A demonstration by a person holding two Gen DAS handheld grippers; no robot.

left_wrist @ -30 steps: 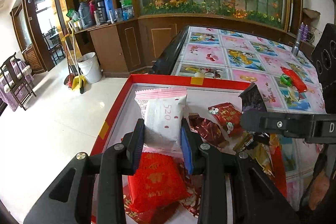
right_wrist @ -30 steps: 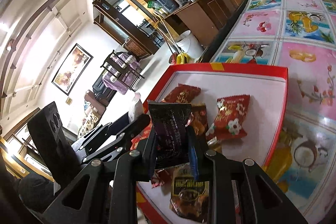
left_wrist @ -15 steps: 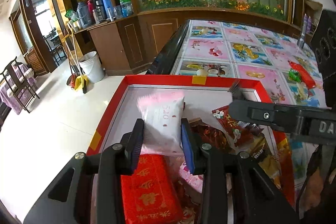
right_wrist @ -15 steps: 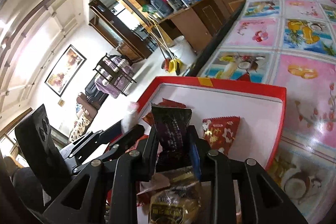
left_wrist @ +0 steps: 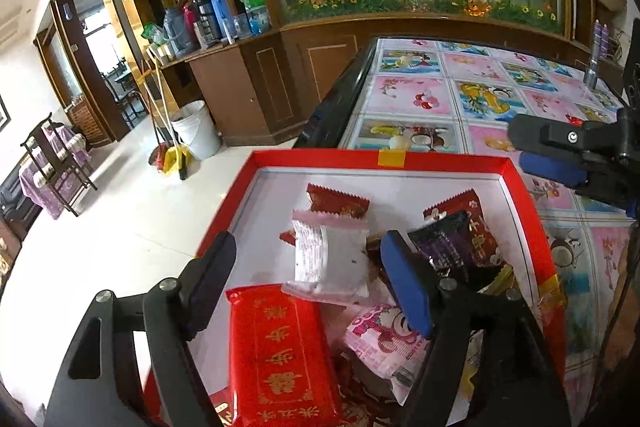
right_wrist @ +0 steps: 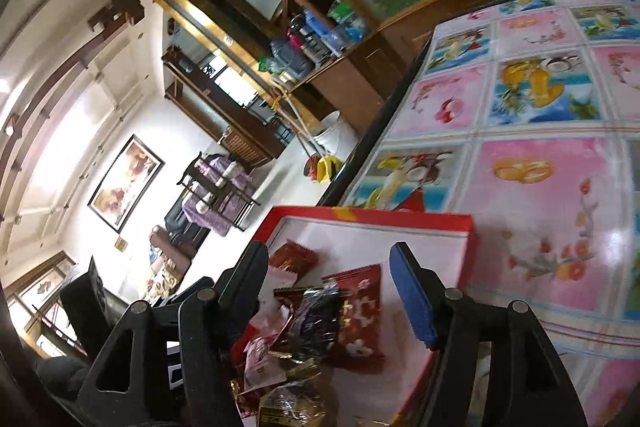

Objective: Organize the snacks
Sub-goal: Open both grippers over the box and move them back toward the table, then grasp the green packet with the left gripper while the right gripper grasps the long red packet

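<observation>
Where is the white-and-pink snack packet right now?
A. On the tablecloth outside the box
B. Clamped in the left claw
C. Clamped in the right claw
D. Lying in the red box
D: the white-and-pink packet lies loose on the other snacks inside the red box, and the left claw is opening with its pads clear of the packet.

Left hand-held gripper (left_wrist: pixel 308 283) opening, white snack packet (left_wrist: pixel 332 259) loose in red tray (left_wrist: pixel 440 159)

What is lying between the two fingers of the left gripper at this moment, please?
In the left wrist view, the white snack packet lies loose in the red box between the opening left gripper.
</observation>
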